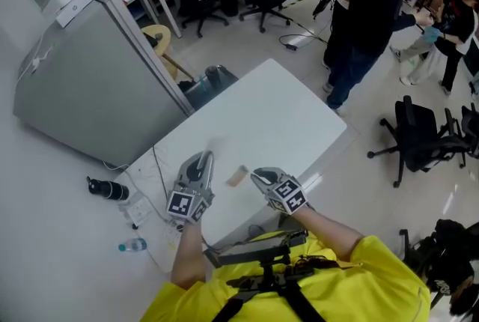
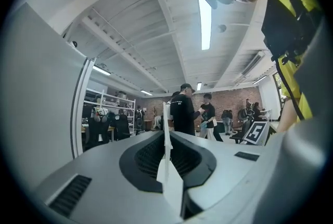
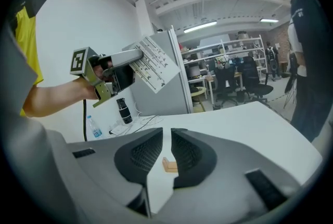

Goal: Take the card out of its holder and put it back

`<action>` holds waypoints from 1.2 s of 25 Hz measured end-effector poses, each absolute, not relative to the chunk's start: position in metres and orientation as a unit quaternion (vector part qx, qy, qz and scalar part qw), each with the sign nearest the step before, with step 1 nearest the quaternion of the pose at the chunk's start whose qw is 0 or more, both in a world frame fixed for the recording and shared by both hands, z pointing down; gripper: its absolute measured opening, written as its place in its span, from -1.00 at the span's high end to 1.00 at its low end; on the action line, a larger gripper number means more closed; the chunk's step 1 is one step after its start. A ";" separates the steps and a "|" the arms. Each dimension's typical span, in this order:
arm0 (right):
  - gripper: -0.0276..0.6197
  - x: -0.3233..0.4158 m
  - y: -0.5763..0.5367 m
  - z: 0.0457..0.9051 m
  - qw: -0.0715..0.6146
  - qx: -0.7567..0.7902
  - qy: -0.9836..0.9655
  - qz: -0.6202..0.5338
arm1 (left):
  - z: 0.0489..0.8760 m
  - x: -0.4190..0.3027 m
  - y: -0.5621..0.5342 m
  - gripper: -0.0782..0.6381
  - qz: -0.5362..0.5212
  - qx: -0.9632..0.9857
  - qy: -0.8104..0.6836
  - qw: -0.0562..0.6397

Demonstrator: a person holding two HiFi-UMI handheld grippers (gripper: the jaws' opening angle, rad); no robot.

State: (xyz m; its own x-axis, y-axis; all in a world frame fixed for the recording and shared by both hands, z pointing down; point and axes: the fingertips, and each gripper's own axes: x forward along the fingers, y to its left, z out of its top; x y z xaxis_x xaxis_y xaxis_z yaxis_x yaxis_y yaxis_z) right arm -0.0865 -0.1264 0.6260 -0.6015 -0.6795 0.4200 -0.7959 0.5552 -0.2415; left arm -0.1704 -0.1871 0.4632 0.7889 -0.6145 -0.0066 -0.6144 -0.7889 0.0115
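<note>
A small wooden card holder (image 1: 237, 177) lies on the white table (image 1: 277, 111), between my two grippers. My left gripper (image 1: 203, 159) is just left of it, tilted upward and shut on the white printed card (image 3: 151, 61). In the left gripper view the card (image 2: 165, 119) shows edge-on, pinched between the jaws (image 2: 166, 137). My right gripper (image 1: 256, 175) hovers just right of the holder, its jaws a narrow gap apart with nothing between them. In the right gripper view (image 3: 167, 132) the holder (image 3: 169, 165) sits on the table straight ahead of that gap.
A grey partition panel (image 1: 97, 81) leans at the table's far left. On the floor to the left are a black bottle (image 1: 107, 189) and a water bottle (image 1: 132, 245). A person (image 1: 367, 6) stands beyond the table's far corner. Office chairs (image 1: 426, 137) stand at the right.
</note>
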 end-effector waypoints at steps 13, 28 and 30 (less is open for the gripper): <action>0.74 -0.087 -0.133 0.636 0.150 0.439 -0.862 0.205 | 0.471 -0.179 -0.189 0.74 -0.011 0.943 -0.331 0.019; 0.74 -0.087 -0.106 0.666 0.171 0.436 -0.852 0.233 | 0.607 -0.175 -0.199 0.74 0.124 0.953 -0.259 0.094; 0.74 -0.086 -0.104 0.671 0.174 0.437 -0.850 0.239 | 0.632 -0.174 -0.201 0.74 0.149 0.952 -0.250 0.100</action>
State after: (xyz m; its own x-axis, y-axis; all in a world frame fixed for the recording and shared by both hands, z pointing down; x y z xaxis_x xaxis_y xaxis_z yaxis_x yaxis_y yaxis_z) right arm -0.0857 -0.1039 0.6710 -0.5582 -0.6589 0.5042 -0.8251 0.5047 -0.2541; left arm -0.1744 -0.2010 0.6318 0.8309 -0.4452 0.3336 -0.5048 -0.8554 0.1158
